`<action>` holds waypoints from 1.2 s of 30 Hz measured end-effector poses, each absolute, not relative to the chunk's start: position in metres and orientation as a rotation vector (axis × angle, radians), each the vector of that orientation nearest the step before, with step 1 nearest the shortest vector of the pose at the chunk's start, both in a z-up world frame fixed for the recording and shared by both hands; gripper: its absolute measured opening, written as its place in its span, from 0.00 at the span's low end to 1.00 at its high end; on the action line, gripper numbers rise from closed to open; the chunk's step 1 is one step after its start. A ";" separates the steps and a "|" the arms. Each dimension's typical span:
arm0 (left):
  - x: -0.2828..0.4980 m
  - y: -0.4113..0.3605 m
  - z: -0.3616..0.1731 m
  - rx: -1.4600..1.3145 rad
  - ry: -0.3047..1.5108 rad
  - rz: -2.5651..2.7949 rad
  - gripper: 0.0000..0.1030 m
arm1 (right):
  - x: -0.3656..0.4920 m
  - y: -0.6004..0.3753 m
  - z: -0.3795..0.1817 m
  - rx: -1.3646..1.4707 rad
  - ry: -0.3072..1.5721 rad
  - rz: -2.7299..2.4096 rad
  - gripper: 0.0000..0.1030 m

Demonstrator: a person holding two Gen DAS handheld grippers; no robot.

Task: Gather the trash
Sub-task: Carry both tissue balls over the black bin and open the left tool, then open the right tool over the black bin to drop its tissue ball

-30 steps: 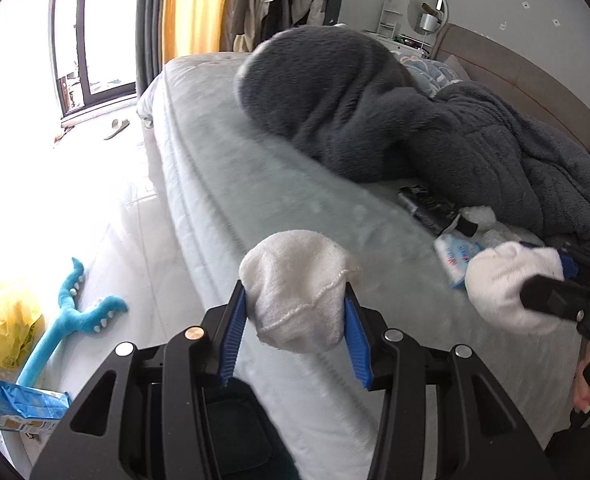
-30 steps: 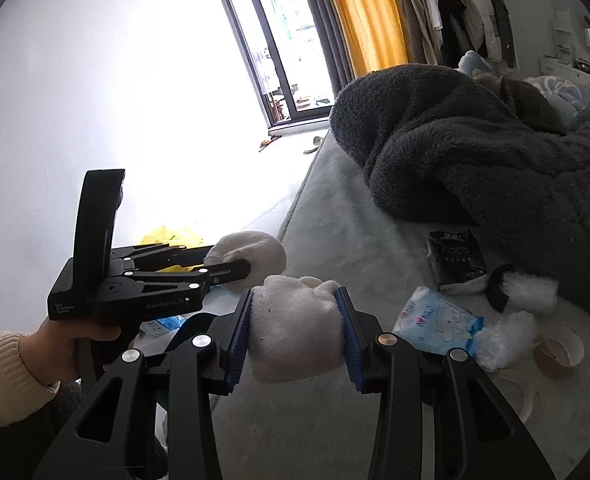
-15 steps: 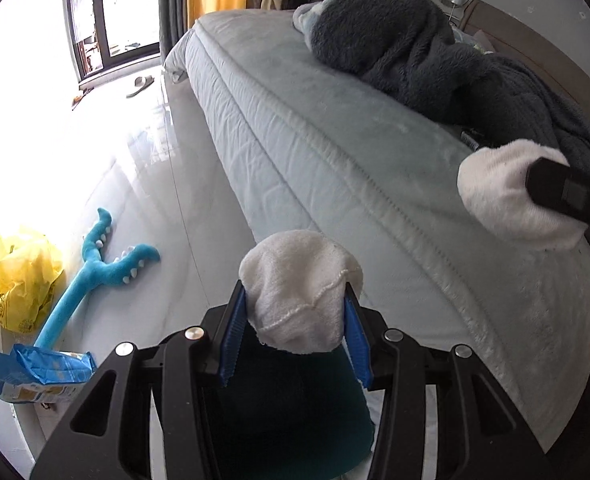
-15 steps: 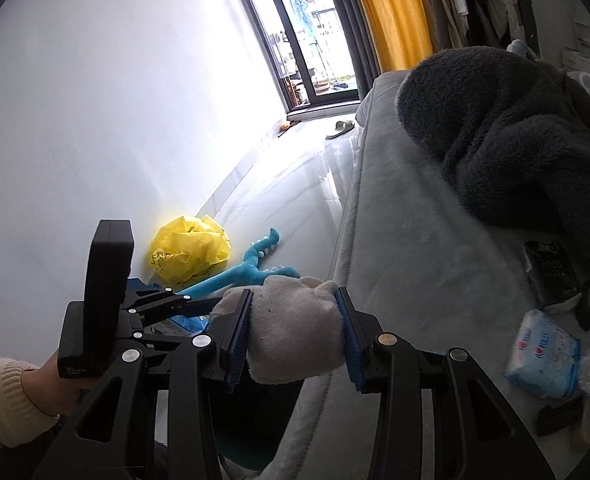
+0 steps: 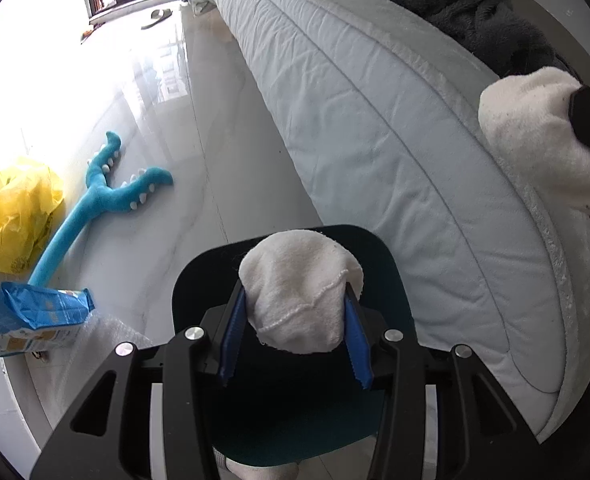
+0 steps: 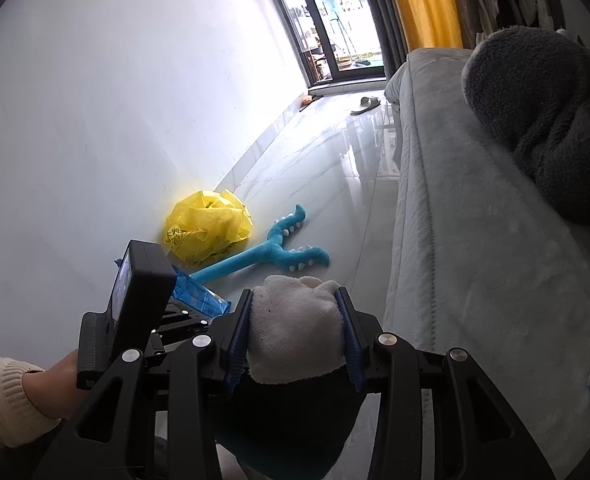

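Far left, by wall: yellow plastic bag [image 5: 15, 216] on floor [image 5: 199, 152], blue snack packet [image 5: 27, 322] near it, teal plush toy [image 5: 107, 200] just beside. Centre: left claw [image 5: 295, 320] clenched on white sock [image 5: 299, 296], held above dark teal bin [image 5: 295, 400] standing against bed [image 5: 395, 140]. Right: right claw [image 6: 295, 340] clenched on second white sock [image 6: 295, 332], over same bin beside bed edge. Grey fleece blanket [image 6: 543, 120] piled on bed.

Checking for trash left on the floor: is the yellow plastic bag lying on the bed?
No, the yellow plastic bag sits on the floor against the wall, beside the blue plush toy.
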State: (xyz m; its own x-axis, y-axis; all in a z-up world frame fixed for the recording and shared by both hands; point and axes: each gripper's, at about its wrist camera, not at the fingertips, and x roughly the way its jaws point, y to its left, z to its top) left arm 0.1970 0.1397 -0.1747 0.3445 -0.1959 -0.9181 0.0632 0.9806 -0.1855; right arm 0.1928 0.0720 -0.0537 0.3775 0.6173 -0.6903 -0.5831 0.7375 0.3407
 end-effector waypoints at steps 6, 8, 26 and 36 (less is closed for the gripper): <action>0.190 0.150 -0.198 -0.148 1.319 -0.190 0.48 | 0.198 0.096 -0.071 0.011 0.958 0.773 0.40; 0.187 0.154 -0.204 -0.165 1.352 -0.200 0.49 | 0.199 0.103 -0.077 0.006 0.979 0.773 0.40; 0.169 0.214 -0.176 -0.317 1.267 -0.187 0.74 | 0.198 0.154 -0.152 -0.071 1.173 0.703 0.40; 0.160 0.239 -0.136 -0.276 1.063 -0.111 0.74 | 0.195 0.171 -0.195 -0.123 1.267 0.655 0.41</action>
